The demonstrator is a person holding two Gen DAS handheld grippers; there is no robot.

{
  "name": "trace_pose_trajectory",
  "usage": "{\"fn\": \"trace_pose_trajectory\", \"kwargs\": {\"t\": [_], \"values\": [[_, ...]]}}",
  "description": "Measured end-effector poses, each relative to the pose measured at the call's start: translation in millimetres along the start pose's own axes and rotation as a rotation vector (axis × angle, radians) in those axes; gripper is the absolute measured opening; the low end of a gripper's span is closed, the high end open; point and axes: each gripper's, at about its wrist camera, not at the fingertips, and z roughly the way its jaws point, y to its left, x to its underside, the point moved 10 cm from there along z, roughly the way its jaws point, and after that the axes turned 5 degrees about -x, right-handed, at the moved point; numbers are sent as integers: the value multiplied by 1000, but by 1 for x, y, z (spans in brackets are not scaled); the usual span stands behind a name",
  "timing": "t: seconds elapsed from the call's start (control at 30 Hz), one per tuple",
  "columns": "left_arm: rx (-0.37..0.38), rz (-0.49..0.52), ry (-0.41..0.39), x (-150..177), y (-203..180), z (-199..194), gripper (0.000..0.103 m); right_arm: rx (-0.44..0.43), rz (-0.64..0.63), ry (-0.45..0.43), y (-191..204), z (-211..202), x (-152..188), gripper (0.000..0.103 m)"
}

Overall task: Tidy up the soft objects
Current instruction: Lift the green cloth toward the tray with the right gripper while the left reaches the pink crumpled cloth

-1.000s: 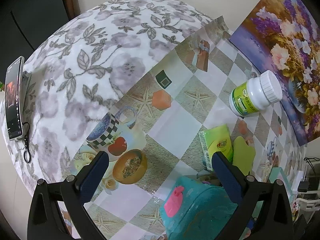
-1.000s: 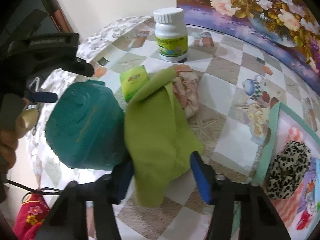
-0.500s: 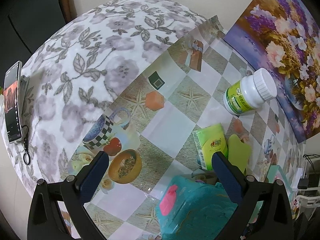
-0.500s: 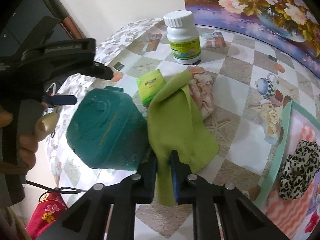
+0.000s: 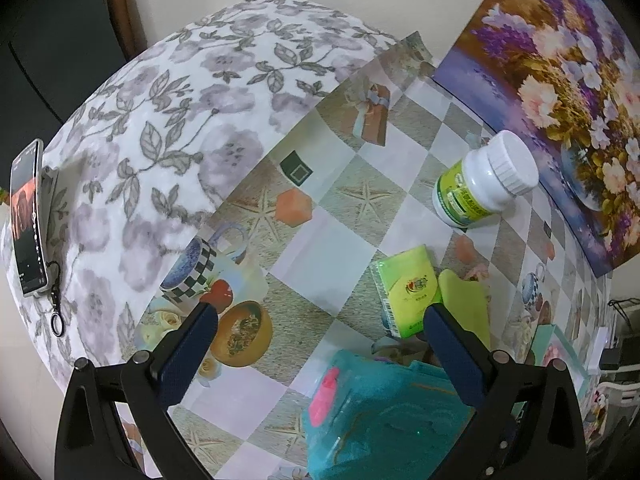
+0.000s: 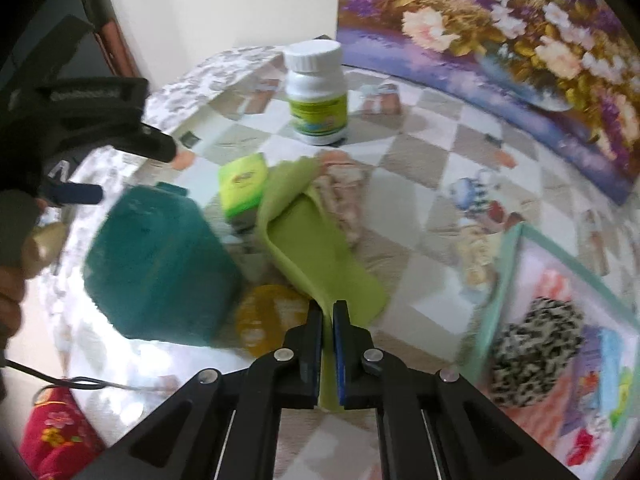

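Observation:
My right gripper [image 6: 328, 312] is shut on a lime green cloth [image 6: 316, 236] and holds its near edge lifted off the table; the cloth also shows in the left wrist view [image 5: 466, 300]. A teal fuzzy bag [image 6: 156, 264] sits to its left, a pink patterned cloth [image 6: 346, 196] lies behind it. My left gripper [image 5: 320, 320] is open and empty, above the teal bag [image 5: 384, 416], which has a pink tab. A leopard-print soft item [image 6: 536, 360] lies in a mint-rimmed tray [image 6: 500, 280] at the right.
A white pill bottle [image 5: 480, 184] and a green tissue pack [image 5: 408, 292] stand on the checkered tablecloth. A flower painting [image 6: 500, 28] leans against the wall. A phone [image 5: 28, 216] lies on the floral cloth at the left.
My right gripper has closed on the green cloth and lifted it, uncovering a yellow print on the tablecloth. My left gripper has drawn back slightly and stays open.

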Motion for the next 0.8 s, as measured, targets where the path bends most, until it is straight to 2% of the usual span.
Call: {"fn": "trace_pose_trajectory", "kwargs": {"t": [0.4,0.63,0.8], "values": [[25,36,-42,-2,-18,-17,102,199,-17,-187,-35,-42,-29,4],[54,67,-46,1,-35,-22,102,251,12,-282,-51,-71,-40,4],[108,76,-46,4,-49,-28,102,262,49,-335,-62,-90,-44,4]]}}
